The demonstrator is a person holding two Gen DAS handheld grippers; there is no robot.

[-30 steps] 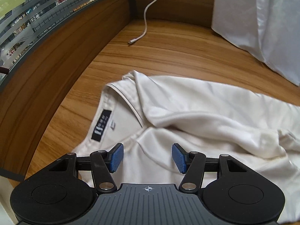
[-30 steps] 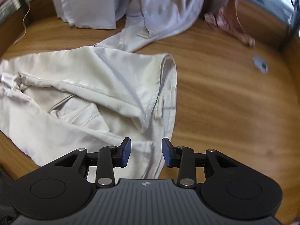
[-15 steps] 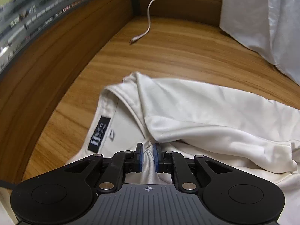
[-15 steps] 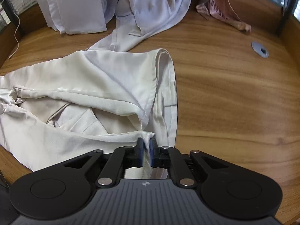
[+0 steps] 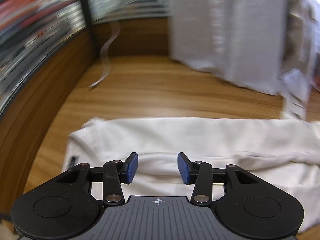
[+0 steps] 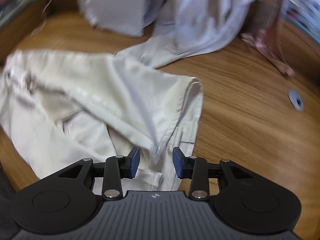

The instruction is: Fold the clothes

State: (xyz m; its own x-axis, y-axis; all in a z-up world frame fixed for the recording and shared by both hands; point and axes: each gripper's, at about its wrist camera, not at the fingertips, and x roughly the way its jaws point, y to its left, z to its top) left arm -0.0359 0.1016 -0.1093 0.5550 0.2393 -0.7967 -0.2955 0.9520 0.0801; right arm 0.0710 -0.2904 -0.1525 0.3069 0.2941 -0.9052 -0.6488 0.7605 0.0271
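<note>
A cream-white garment (image 5: 180, 140) lies across the wooden table (image 5: 160, 92), folded over on itself; only a sliver of its dark neck label (image 5: 72, 160) shows at the left edge. My left gripper (image 5: 158, 168) hovers over the folded edge, its blue pads apart and jaws opening, nothing pinched between them. In the right wrist view the same garment (image 6: 90, 100) spreads to the left, with a hemmed corner hanging toward the pads. My right gripper (image 6: 156, 165) has its jaws opening; that corner lies between the pads without being pressed.
White clothes (image 5: 230, 36) hang or pile at the back of the table, also seen as pale cloth (image 6: 180, 20). A white cable (image 5: 105, 56) trails down at the back left. A pink garment (image 6: 268, 46) and a metal grommet (image 6: 295, 99) sit at the right.
Both grippers closed on the cloth half a second ago and have let go, pads apart again. The left gripper moved away and up; the collar and label are now folded under.
</note>
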